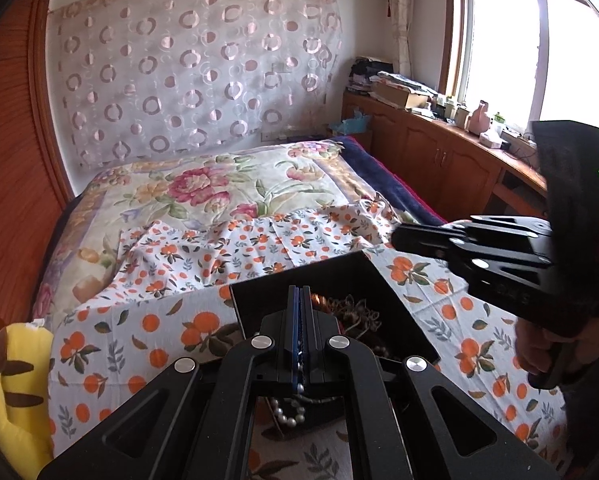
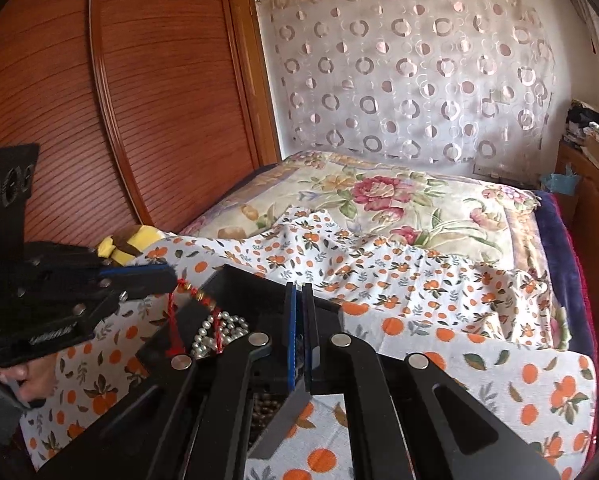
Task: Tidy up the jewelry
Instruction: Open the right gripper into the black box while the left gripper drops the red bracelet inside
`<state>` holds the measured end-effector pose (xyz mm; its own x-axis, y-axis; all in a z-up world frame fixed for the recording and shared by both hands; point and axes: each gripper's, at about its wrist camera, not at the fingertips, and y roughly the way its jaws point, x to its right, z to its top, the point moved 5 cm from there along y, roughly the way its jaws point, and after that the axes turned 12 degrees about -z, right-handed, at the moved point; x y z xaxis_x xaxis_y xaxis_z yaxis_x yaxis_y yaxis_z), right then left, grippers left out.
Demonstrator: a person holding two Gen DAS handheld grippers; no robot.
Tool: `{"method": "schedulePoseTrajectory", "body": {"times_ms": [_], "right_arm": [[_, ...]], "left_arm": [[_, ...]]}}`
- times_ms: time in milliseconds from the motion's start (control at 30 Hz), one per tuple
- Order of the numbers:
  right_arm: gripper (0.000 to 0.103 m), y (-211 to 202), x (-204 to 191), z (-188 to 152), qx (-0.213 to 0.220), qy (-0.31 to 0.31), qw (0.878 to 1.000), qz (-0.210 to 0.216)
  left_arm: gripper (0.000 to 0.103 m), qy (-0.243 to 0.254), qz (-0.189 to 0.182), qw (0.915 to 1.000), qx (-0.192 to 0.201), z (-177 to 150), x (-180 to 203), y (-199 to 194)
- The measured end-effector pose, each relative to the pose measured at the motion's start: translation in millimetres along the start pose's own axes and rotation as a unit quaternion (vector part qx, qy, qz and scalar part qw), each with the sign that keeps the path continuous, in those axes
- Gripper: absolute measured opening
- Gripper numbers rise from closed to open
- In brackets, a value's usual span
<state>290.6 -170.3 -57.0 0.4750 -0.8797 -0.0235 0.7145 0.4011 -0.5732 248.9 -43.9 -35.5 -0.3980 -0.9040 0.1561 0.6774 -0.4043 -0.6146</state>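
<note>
A black open box sits on the orange-print cloth on the bed, with tangled jewelry inside. My left gripper hangs over the box, shut on a red bead string that dangles from its tips; a white pearl strand hangs under it. In the right wrist view the left gripper is at the box's left rim, pearls below. My right gripper is nearly shut over the box, something dark between its pads; from the left it sits above the box's right corner.
The orange-print cloth covers the near bed, a floral quilt beyond. A yellow plush toy lies at the left edge. A wooden wardrobe stands left, and cluttered cabinets stand under the window on the right.
</note>
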Motion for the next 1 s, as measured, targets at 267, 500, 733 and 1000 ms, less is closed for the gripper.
{"method": "schedulePoseTrajectory", "body": {"times_ms": [267, 500, 733, 1000], "right_arm": [[0.004, -15.5, 12.5, -19.7, -0.021, -0.018, 0.999, -0.024], [0.004, -20.2, 16.9, -40.2, -0.034, -0.016, 0.999, -0.030], [0.004, -17.9, 12.2, -45.6, -0.041, -0.018, 0.999, -0.030], [0.004, -21.3, 11.1, -48.1, -0.043, -0.019, 0.998, -0.031]], "left_arm": [[0.000, 0.001, 0.001, 1.0000, 0.004, 15.9, -5.0, 9.2], [0.000, 0.011, -0.020, 0.9994, 0.026, 24.3, 13.0, -14.2], [0.000, 0.012, 0.010, 0.9994, 0.031, 30.1, 0.5, -12.2], [0.000, 0.008, 0.040, 0.9990, 0.020, 28.8, -20.2, 1.1]]}}
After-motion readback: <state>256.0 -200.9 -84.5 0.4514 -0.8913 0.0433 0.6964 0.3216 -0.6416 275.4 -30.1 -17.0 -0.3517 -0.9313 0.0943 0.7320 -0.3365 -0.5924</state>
